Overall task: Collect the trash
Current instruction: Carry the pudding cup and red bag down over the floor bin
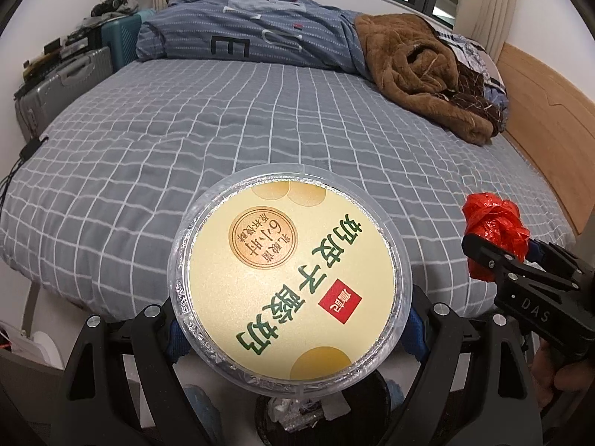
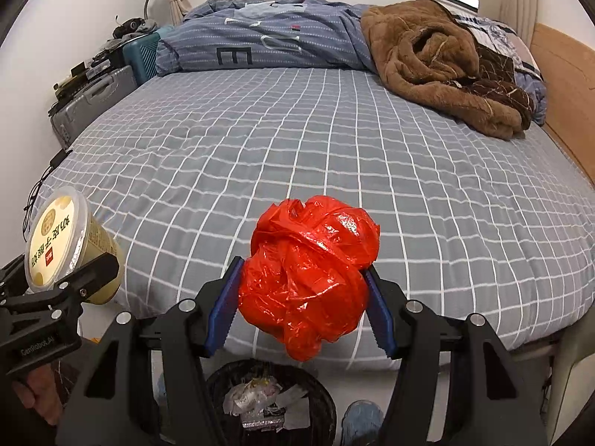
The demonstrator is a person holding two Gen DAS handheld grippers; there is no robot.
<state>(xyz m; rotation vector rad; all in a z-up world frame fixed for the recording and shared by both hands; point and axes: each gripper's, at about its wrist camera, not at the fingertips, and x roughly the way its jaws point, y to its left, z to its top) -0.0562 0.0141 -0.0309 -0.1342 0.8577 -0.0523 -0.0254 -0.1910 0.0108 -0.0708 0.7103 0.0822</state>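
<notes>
My left gripper [image 1: 290, 319] is shut on a yellow yogurt cup [image 1: 290, 271] with a clear lid and green print, held above a black trash bin [image 1: 319, 409]. The cup also shows in the right wrist view [image 2: 59, 245], at the far left. My right gripper [image 2: 297, 297] is shut on a crumpled red plastic bag [image 2: 308, 275], held above the same black trash bin [image 2: 271, 401], which holds paper and wrappers. The red bag also shows in the left wrist view [image 1: 494, 234], at the right.
A bed with a grey checked sheet [image 2: 297, 148] fills both views. A blue duvet [image 2: 267, 37] and a brown blanket [image 2: 438, 63] lie at its far side. Suitcases [image 2: 93, 100] stand at the left wall. A wooden headboard [image 2: 565, 104] is at the right.
</notes>
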